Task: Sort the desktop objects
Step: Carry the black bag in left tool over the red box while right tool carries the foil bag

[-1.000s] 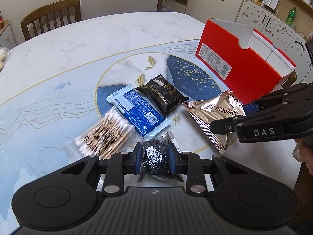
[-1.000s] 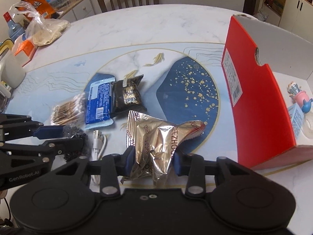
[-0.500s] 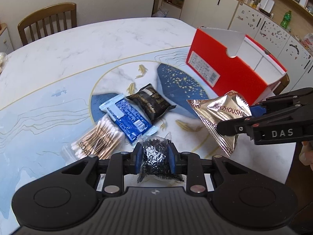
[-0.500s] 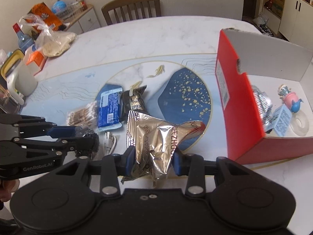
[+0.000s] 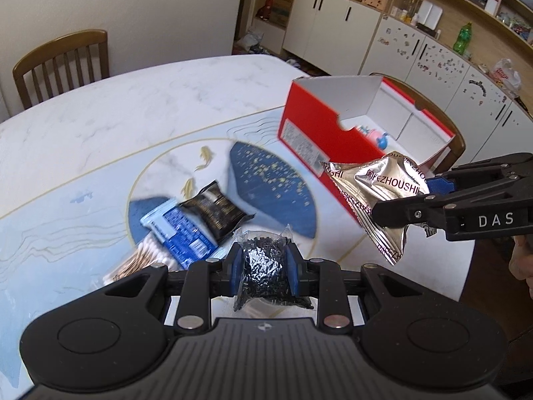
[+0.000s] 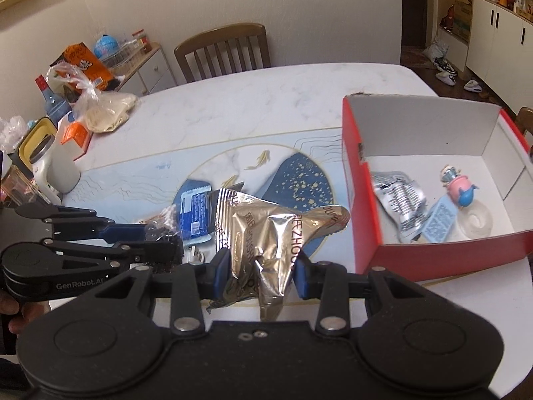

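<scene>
Left hand-held gripper (image 5: pixel 263 268): clenched on a small clear plastic bag of black beads (image 5: pixel 265 266), lifted clear of the bench, blue pads pressing both sides.
Right hand-held gripper (image 6: pixel 258 275): grasping a crinkled gold foil snack packet (image 6: pixel 269 236) by its lower part — the packet hangs in the air just beside the box's near red wall.
Bench (image 6: pixel 253 103): white marble-look top with a blue and gold fish pattern; its far half is bare, wide room for moving.
Box (image 5: pixel 309 133): red cardboard shoebox, white inside, open top, standing near the bench's right edge.
Box contents: silver foil sachet (image 6: pixel 398 200), pale blue card (image 6: pixel 439 220), pink and blue toy figure (image 6: pixel 458 186) and clear tape ring (image 6: pixel 474 221) — the far part of the floor is free.
Left on the bench: blue wrapped pack (image 5: pixel 180 230), black snack packet (image 5: pixel 216 211) touching its edge, cotton swabs in clear wrap (image 5: pixel 140 260) beside them, blurred.
Bench's left edge: white jug (image 6: pixel 55 163), knotted plastic bag (image 6: pixel 100 110).
Beyond: wooden chair (image 6: pixel 223 50) at the far edge.
</scene>
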Demonstrator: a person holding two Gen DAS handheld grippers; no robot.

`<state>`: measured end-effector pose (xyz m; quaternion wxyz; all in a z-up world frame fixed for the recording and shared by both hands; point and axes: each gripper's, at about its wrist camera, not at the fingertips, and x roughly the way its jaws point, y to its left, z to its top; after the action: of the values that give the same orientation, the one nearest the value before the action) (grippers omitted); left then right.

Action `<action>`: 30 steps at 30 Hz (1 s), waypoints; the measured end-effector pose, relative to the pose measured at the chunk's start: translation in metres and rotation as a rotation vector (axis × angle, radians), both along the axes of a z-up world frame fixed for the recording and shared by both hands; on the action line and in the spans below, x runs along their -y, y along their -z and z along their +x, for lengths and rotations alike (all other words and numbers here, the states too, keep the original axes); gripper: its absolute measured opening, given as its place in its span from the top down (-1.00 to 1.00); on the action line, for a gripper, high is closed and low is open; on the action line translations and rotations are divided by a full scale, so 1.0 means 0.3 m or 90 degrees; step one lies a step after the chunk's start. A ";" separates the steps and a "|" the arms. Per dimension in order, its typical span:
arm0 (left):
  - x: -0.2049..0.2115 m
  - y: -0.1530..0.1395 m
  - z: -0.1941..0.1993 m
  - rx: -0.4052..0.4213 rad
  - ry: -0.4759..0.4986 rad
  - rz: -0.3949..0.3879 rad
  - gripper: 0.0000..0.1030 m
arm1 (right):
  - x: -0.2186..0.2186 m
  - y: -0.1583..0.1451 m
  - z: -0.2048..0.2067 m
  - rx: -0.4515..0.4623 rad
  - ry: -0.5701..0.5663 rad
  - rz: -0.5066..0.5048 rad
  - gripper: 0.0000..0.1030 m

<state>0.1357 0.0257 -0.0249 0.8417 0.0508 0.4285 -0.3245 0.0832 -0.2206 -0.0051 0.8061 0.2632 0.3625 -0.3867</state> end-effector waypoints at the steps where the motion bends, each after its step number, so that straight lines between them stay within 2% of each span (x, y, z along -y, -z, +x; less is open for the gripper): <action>1: 0.007 -0.009 -0.002 0.002 0.003 -0.002 0.50 | -0.001 -0.007 -0.009 0.002 0.001 -0.002 0.27; 13: 0.136 -0.075 -0.003 0.021 0.035 -0.018 0.50 | 0.042 -0.075 -0.146 0.020 0.028 -0.022 0.27; 30: 0.465 -0.163 0.032 0.060 0.068 -0.027 0.50 | 0.224 -0.122 -0.419 0.009 0.040 -0.035 0.27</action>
<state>0.1454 -0.1137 0.0240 0.8435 0.0707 0.3780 -0.3750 -0.0425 -0.2880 0.0314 0.8030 0.2549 0.3374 -0.4201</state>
